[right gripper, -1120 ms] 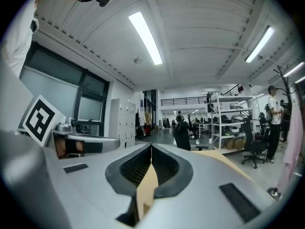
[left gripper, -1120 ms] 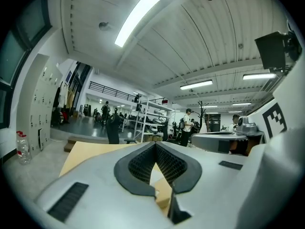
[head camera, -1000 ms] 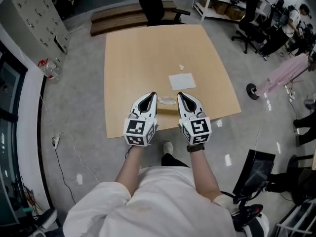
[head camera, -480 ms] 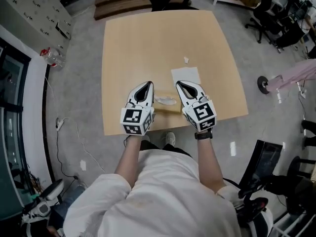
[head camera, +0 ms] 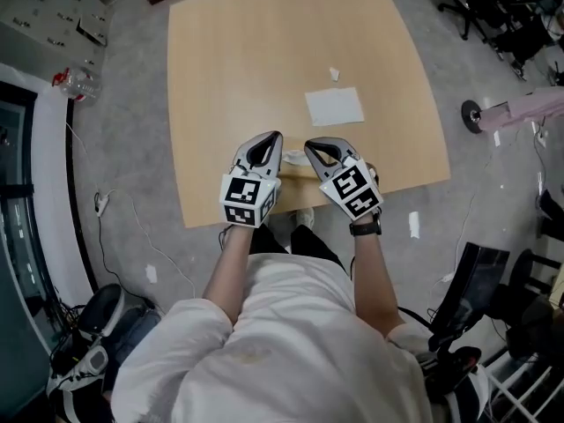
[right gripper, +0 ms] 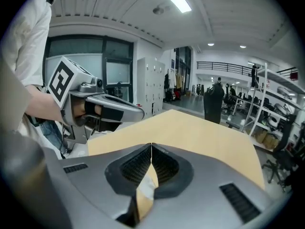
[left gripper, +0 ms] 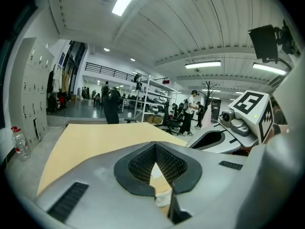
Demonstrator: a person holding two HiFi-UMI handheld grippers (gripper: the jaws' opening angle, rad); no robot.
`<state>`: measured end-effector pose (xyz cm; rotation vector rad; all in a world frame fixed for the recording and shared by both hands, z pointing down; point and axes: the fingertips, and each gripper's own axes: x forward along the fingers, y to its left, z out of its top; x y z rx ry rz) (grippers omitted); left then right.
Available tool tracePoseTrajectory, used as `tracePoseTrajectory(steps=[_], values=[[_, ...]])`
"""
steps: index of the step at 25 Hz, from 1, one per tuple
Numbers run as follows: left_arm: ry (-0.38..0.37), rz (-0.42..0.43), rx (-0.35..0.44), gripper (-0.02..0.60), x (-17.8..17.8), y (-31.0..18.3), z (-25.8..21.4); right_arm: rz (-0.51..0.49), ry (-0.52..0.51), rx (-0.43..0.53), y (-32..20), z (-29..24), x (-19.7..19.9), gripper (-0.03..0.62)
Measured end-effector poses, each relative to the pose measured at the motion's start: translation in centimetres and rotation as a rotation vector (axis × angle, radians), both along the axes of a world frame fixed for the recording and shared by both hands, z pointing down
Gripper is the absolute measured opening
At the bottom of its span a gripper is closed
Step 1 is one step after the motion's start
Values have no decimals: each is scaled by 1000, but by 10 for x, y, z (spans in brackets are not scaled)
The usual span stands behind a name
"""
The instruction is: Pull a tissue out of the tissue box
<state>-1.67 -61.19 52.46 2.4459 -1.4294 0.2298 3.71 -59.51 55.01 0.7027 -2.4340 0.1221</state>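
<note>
A low brown tissue box lies near the table's front edge, with a white tissue poking out of its top. My left gripper hangs just left of it and my right gripper just right, both pointing away from me with their jaws together and nothing held. In the left gripper view the left gripper's tips meet, and the box and tissue show below them. In the right gripper view the right gripper is shut above the box.
A flat white tissue lies further back on the table, with a small crumpled scrap beyond it. A plastic bottle stands on the floor at the left. Office chairs and a person's pink sleeve are at the right.
Both grippers have sunk toward the table and drawn closer together on either side of the tissue box. Both stay shut.
</note>
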Motion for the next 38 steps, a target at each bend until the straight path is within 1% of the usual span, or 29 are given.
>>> tracePoseTrajectory(steps=[5, 8, 10, 13, 20, 26, 31, 34, 36, 38], values=[[1, 2, -44, 0, -10, -3, 22, -31, 123, -9, 2, 37, -7, 6], [4, 1, -60, 0, -12, -3, 30, -50, 176, -17, 6, 52, -10, 10], [6, 6, -67, 0, -9, -2, 34, -65, 201, -30, 10, 60, -11, 45], [8, 19, -81, 0, -7, 0, 39, -74, 232, -52, 15, 73, -14, 62], [8, 26, -104, 0, -12, -2, 52, -82, 366, -59, 10, 107, -14, 147], [6, 11, -120, 0, -23, 0, 59, -72, 439, -92, 15, 131, -13, 147], [5, 5, -126, 0, -27, -1, 62, -68, 452, -144, 20, 145, -11, 144], [4, 5, -129, 0, -29, -2, 64, -66, 471, -158, 20, 151, -9, 144], [4, 7, -129, 0, -31, -3, 63, -61, 464, -165, 19, 150, -11, 125], [-2, 7, -124, 0, -33, -4, 62, -57, 461, -162, 16, 147, -13, 87]])
